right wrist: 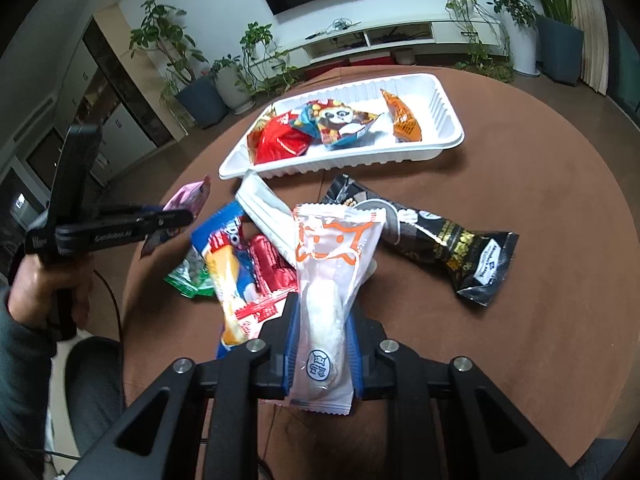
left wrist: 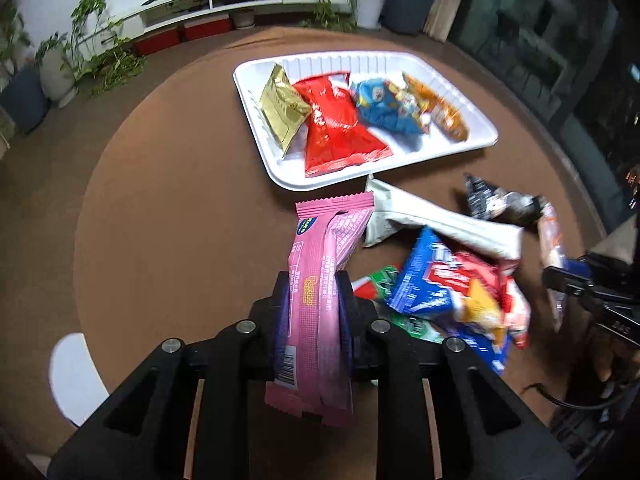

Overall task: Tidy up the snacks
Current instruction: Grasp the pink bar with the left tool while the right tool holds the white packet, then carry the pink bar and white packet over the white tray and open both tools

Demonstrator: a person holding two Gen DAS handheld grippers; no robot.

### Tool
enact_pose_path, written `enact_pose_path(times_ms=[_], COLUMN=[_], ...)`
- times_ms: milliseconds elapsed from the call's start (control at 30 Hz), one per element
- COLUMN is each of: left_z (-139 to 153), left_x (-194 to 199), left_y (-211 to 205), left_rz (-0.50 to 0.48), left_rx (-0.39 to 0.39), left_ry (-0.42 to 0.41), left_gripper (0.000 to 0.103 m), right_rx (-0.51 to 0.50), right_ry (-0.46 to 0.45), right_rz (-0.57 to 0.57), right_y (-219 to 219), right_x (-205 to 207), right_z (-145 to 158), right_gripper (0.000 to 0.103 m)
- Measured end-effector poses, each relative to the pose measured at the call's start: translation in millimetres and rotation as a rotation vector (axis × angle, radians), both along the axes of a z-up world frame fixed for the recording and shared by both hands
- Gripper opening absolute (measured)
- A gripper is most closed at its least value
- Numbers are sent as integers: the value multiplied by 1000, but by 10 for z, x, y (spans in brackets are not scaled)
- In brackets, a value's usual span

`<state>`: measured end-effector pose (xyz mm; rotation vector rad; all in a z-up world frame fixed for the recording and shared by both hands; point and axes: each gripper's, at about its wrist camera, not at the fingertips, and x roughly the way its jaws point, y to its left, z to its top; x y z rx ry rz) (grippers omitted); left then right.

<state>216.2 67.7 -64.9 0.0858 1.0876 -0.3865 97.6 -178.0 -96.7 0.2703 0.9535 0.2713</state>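
My left gripper [left wrist: 313, 286] is shut on a pink snack bar [left wrist: 322, 280] and holds it above the round brown table, short of the white tray [left wrist: 280, 168]. The tray holds gold [left wrist: 282, 108], red [left wrist: 334, 128], blue [left wrist: 384, 106] and orange [left wrist: 444, 108] packets. My right gripper [right wrist: 322, 316] is shut on a clear white packet with orange print [right wrist: 332, 272], over the loose pile. The pile holds a white packet [right wrist: 264, 212], a blue and red packet [right wrist: 228, 256], a green packet [right wrist: 188, 278] and a black packet [right wrist: 448, 240]. The left gripper also shows in the right wrist view [right wrist: 168, 216].
The tray [right wrist: 360, 160] sits at the far side of the table [right wrist: 540, 208]. A white chair seat [left wrist: 74, 376] stands at the table's left edge. Potted plants [right wrist: 192, 80] and a white TV bench [right wrist: 380, 40] stand beyond the table.
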Motion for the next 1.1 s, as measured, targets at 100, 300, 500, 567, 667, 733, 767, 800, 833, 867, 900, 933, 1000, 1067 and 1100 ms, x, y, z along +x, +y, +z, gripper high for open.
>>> enact_pose_path(times_ms=[100, 300, 500, 567, 667, 733, 767, 800, 833, 867, 900, 933, 1000, 1067, 1100], left_z=[184, 500, 747, 845, 948, 1000, 1009, 1014, 1014, 1007, 990, 968, 896, 819, 779], left_x=[-207, -193, 172, 365, 587, 759, 823, 908, 964, 1008, 1068, 1112, 1194, 1255, 1273], left_y=[128, 170, 50, -9, -113, -227, -267, -331, -378, -435, -501, -550, -645, -720, -743], left_rz=[22, 35, 54, 72, 78, 78, 80, 82, 80, 78, 73, 69, 62, 59, 58], left_rx=[-112, -302, -362, -375, -380, -361, -359, -349, -342, -338, -329, -323, -328, -331, -331], left_ry=[-23, -48, -94, -114, -126, -131, -128, -127, -124, -122, -118, -115, -103, -93, -86], left_gripper=[19, 19, 19, 19, 19, 19, 19, 19, 19, 19, 19, 19, 19, 19, 19], right_rx=[50, 74, 20, 1, -15, -14, -21, -30, -39, -49, -49, -51, -52, -51, -61], right_ry=[2, -22, -90, -119, -144, -144, -140, -138, -138, -133, -126, -114, -92, -66, -56], right_rz=[-20, -111, -202, -207, -184, -137, -104, -83, -63, -37, -20, 1, 16, 30, 33], right_y=[-135, -607, -1094, -1152, -1111, -1002, -906, -826, -756, -647, -593, -512, -427, -386, -356], right_x=[-13, 67, 445, 635, 966, 1209, 1353, 1444, 1511, 1616, 1686, 1777, 1910, 2047, 2105], right_z=[79, 326, 751, 914, 1107, 1165, 1184, 1187, 1185, 1161, 1138, 1090, 991, 870, 808], right_gripper=[23, 23, 23, 23, 23, 23, 23, 23, 23, 23, 23, 23, 23, 23, 23])
